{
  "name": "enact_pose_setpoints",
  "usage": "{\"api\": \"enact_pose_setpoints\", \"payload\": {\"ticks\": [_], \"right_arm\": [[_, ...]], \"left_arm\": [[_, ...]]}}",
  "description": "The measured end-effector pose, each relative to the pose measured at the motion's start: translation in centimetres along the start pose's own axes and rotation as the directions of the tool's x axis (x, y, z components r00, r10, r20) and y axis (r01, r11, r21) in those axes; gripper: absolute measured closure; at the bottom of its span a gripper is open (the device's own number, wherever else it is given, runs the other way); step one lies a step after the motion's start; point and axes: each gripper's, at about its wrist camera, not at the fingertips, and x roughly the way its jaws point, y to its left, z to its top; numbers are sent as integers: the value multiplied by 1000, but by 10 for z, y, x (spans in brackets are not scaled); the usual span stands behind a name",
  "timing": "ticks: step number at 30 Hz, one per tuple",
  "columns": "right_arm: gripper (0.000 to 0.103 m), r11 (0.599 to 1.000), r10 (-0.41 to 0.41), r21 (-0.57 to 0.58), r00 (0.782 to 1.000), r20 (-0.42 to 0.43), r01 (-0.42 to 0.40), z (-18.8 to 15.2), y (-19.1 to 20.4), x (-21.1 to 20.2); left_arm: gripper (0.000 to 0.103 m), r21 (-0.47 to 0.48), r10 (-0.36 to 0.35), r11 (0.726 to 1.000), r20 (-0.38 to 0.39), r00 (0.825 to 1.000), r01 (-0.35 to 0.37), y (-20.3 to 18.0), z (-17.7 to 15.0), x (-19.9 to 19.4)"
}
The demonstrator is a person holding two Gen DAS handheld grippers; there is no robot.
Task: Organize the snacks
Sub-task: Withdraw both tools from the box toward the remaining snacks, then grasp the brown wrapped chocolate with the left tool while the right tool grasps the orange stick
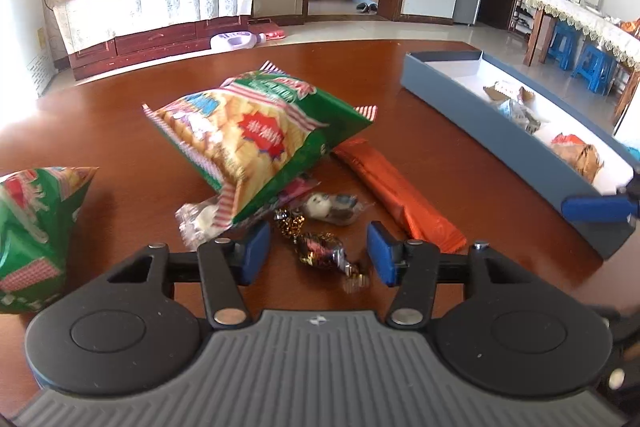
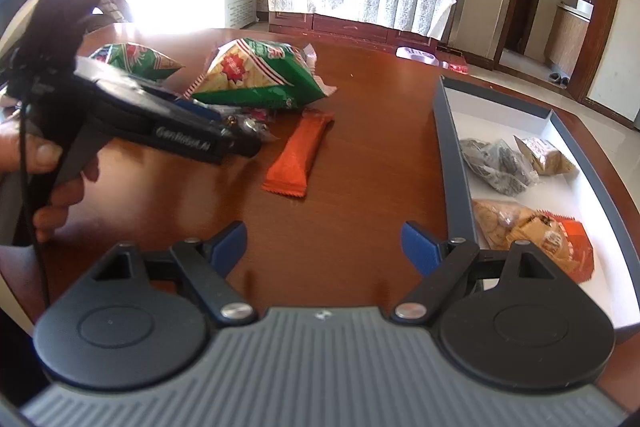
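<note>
On a dark red wooden table (image 1: 400, 155), the left gripper (image 1: 319, 251) hangs low over a small heap of sweets, its blue pads parted about halfway with a candy in dark, gold-flecked foil (image 1: 320, 251) lying between them; neither pad is seen pressing on the wrapper. At eleven o'clock from the fingertips a clear-wrapped sweet (image 1: 334, 207) lies against the lower edge of a large green bag of crackers (image 1: 256, 139), which hides part of a pink wrapper beneath it. At nine o'clock a second green bag (image 1: 36, 231) is cut off by the frame's left edge. At one o'clock an orange wafer bar (image 1: 396, 195) lies aslant on the wood, one end tucked under the big bag. Farther right, at two o'clock, a long blue tray with a white floor (image 1: 480, 107) holds several small packets.

From the right wrist's camera, a person's hand (image 2: 60, 179) grips the left tool's handle at ten o'clock; that tool's tips are lost among the wrappers and blurred. The right gripper (image 2: 324, 247) hovers with its jaws wide apart and nothing between them, above bare wood just beside the tray's near wall. The orange bar lies at eleven o'clock from it, the tray's packets at two o'clock. Print on the packets cannot be read.
</note>
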Motion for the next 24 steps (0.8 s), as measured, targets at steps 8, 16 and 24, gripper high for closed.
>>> {"api": "enact_pose_setpoints", "payload": {"ticks": [8, 16, 24], "right_arm": [[18, 1000, -25, 11, 999, 22, 25, 6, 5, 8], [18, 997, -57, 49, 995, 81, 53, 24, 9, 23], [56, 996, -68, 66, 998, 4, 68, 46, 10, 66]], "left_arm": [[70, -70, -11, 997, 4, 1000, 11, 20, -6, -8], [60, -26, 19, 999, -27, 999, -20, 17, -16, -24], [61, -11, 24, 1000, -22, 999, -24, 19, -18, -23]]}}
